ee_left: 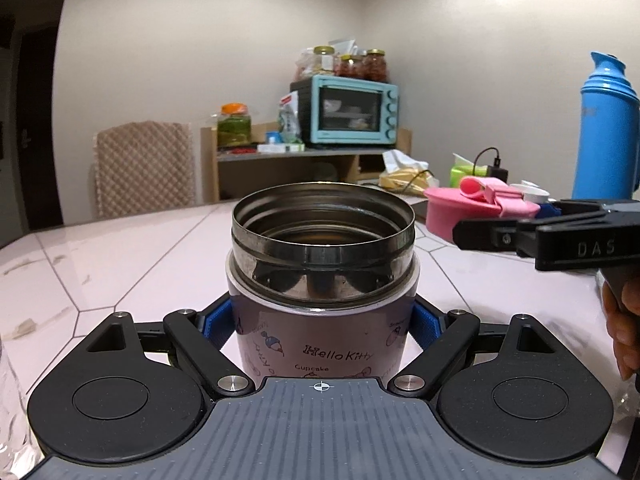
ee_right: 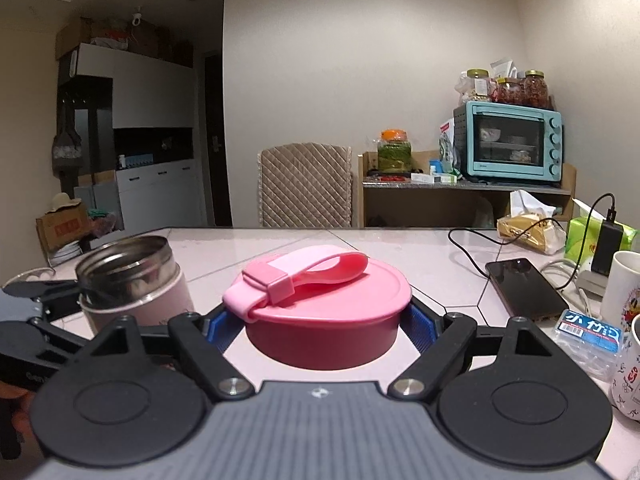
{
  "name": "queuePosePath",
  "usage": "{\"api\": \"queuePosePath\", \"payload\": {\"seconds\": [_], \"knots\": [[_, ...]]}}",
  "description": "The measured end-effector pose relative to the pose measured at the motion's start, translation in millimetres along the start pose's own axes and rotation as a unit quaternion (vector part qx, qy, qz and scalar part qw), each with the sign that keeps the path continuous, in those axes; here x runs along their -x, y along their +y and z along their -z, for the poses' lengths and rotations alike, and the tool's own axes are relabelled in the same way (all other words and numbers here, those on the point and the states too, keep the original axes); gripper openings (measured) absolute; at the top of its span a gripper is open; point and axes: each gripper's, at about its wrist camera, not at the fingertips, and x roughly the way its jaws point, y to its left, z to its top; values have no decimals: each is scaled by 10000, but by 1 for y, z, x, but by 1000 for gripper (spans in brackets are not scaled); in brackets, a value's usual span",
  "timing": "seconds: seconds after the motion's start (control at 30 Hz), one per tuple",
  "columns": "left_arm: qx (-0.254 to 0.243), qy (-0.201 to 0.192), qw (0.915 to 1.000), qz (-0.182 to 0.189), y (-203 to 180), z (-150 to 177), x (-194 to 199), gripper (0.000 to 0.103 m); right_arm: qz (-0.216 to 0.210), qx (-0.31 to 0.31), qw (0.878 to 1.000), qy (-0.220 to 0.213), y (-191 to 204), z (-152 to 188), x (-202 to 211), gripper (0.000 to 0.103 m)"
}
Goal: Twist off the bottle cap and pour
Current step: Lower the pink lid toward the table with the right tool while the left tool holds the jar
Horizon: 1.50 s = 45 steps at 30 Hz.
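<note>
Both grippers were at work on the pink tiled table (ee_left: pixel 132 240) when we looked in. Our left gripper (ee_left: pixel 322 322) was clamped level around the body of the pink flask (ee_left: pixel 320 336), blue pads (ee_left: pixel 218 320) pressed against either side; the flask stood upright with its steel mouth uncovered. Our right gripper (ee_right: pixel 320 320) pinched the pink cap (ee_right: pixel 324 312), its blue pads (ee_right: pixel 418 324) touching the rim on both sides. The cap rode flat, strap on top, off the flask and to its right; whether it rested on the table or hung just above it, we could not tell.

From the left wrist camera, the cap (ee_left: pixel 476 210) showed in the right gripper (ee_left: pixel 472 236) beyond the flask, part of a hand (ee_left: pixel 622 320) at the frame's edge. From the right wrist camera, the flask (ee_right: pixel 132 284) sat to the left in the other gripper (ee_right: pixel 78 300).

Near the cap on the right lay a phone (ee_right: pixel 524 286) with a cable, a white mug (ee_right: pixel 622 288), a pack of tissues (ee_right: pixel 588 338) and a green tissue box (ee_right: pixel 584 240). A blue thermos (ee_left: pixel 606 128) stood at the far right. A chair (ee_right: pixel 306 186) and a turquoise oven (ee_right: pixel 510 142) on a shelf stood behind the table.
</note>
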Motion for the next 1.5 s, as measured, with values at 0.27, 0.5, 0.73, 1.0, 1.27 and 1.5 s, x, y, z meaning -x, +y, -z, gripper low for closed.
{"api": "queuePosePath", "payload": {"seconds": [0.27,0.5,0.73,1.0,1.27,1.5], "knots": [[147,18,9996,-261,-5,-4,-4,90,92,28,9998,192,2,3,-5,85],[189,54,9987,-474,-11,-5,-8,90,163,62,9993,318,0,8,-9,85],[183,49,9975,-688,-19,-4,-12,90,196,126,9987,462,-3,16,-15,85],[221,85,9966,-793,-22,-4,-13,90,184,114,9979,613,-5,23,-21,85],[275,75,9952,-939,-26,-2,-15,90,206,155,9970,724,-5,27,-25,85],[339,71,9932,-1113,-30,-2,-15,90,267,205,9956,870,-1,26,-27,85]]}}
